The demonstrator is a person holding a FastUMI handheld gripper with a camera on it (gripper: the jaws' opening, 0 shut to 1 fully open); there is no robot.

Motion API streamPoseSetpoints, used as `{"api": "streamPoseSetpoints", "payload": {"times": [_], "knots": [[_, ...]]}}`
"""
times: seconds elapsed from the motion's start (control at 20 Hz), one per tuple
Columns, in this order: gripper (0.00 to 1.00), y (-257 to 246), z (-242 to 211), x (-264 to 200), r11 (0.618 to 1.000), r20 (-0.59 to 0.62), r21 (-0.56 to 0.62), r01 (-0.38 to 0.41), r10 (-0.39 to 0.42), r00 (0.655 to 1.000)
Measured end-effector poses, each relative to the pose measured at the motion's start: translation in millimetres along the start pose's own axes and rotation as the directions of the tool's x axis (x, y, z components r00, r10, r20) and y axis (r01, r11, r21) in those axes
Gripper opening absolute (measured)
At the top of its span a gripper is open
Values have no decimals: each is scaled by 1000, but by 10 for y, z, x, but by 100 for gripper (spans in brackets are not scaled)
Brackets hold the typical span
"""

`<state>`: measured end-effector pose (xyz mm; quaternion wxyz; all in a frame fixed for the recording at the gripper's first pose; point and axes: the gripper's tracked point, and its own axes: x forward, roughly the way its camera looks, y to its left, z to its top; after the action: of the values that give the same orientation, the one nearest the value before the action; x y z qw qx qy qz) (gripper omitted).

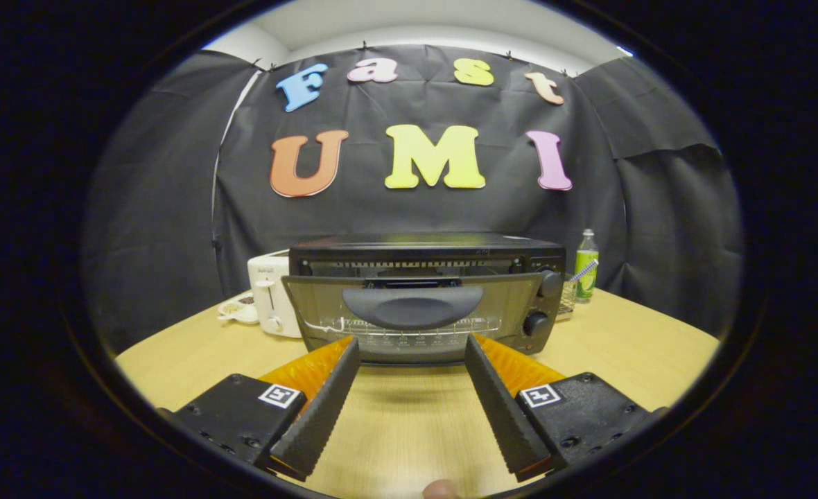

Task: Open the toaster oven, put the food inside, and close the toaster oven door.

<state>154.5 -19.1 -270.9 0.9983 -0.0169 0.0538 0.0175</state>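
Observation:
The black toaster oven stands on the wooden table just ahead of my fingers. Its glass door leans out toward me at the top, partly open, and carries a wide dark handle. A wire rack shows through the glass. My gripper is open with nothing between its fingers. Both ribbed black fingertips sit close below the handle, at the door's lower edge. I cannot tell whether they touch the door.
A white pop-up toaster stands left of the oven, with a small white dish holding something brownish beside it. A green bottle stands behind the oven's right side. Two knobs sit on the oven's right panel.

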Motion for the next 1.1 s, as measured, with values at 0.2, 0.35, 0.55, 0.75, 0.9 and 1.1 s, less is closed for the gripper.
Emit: {"api": "streamPoseSetpoints", "payload": {"times": [0.2, 0.35, 0.55, 0.75, 0.9, 1.1], "knots": [[100, 34, 263, -207, 1000, -7, -15, -25, 25, 1000], [100, 77, 563, -487, 998, 1, 4, -55, 55, 998], [100, -4, 1005, -889, 999, 30, 46, -24, 23, 999], [100, -9, 1529, -1302, 999, 98, 46, -7, 3, 995], [99, -32, 1816, -1590, 1000, 135, 1, 5, -5, 991], [99, 99, 2098, -1963, 999, 174, -38, -6, 13, 985]]}}
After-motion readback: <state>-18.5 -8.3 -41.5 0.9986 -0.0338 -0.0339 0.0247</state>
